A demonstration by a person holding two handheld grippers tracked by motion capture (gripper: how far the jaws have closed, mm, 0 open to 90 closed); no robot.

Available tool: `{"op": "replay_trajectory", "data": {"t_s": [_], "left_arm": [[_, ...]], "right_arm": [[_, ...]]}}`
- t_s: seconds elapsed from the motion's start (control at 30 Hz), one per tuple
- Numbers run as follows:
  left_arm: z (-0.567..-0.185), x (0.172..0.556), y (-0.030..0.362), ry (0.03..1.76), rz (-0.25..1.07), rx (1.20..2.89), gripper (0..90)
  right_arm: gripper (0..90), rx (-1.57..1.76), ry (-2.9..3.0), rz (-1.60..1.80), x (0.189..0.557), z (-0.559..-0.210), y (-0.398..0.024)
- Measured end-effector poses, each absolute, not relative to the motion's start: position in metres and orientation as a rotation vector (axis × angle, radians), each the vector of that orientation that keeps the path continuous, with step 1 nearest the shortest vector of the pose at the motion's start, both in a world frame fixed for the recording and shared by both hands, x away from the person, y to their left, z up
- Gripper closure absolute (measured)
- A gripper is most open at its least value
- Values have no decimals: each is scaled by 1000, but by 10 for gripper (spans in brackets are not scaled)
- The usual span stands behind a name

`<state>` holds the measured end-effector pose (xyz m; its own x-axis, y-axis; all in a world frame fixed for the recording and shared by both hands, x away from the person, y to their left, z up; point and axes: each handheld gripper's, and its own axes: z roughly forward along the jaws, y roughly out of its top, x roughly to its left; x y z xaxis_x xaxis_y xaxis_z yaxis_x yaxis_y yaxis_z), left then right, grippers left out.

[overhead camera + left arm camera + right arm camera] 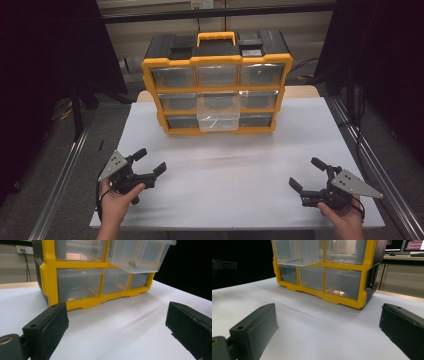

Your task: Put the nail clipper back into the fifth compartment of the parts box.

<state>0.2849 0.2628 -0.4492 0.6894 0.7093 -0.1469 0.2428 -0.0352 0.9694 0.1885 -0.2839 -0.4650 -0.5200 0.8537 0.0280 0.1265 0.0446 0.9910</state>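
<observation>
Left side: a dark curtain (45,60) hangs beyond the bench, with a metal rail (62,180) running along the bench's left edge over grey floor (107,117). The left tongs (149,161) sit near the front left corner, held in the left hand (116,200), jaws spread wide, grasping nothing.

Centre: the bench (225,175) carries a white sheet covering nearly all its top; bare wood shows only at the far edge. A yellow and black organizer (217,82) stands upright at the middle of the far edge, with a yellow handle (216,38) on top and three rows of clear drawers. The centre drawer (218,112) is pulled out toward the front; a small metal item (133,265), too small to identify, lies inside it. Behind, a pale panelled wall (280,25).

Right side: the right tongs (307,173) sit near the front right corner in the right hand (345,220), jaws likewise released and empty. A second rail (380,175) follows the right edge; dark curtain (385,65) beyond. In the right gripper view, monitors (409,245) stand on a desk behind.
</observation>
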Motion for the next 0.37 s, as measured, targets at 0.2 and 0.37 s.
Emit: {"op": "replay_trajectory", "data": {"t_s": [0.2, 0.37], "left_arm": [[-454, 283, 270, 811, 431, 1570, 41], [-455, 282, 272, 814, 437, 1557, 37]], "right_arm": [[8, 1001, 1717, 1530, 189, -466, -283], [8, 1000, 1724, 1522, 190, -466, -283]]}}
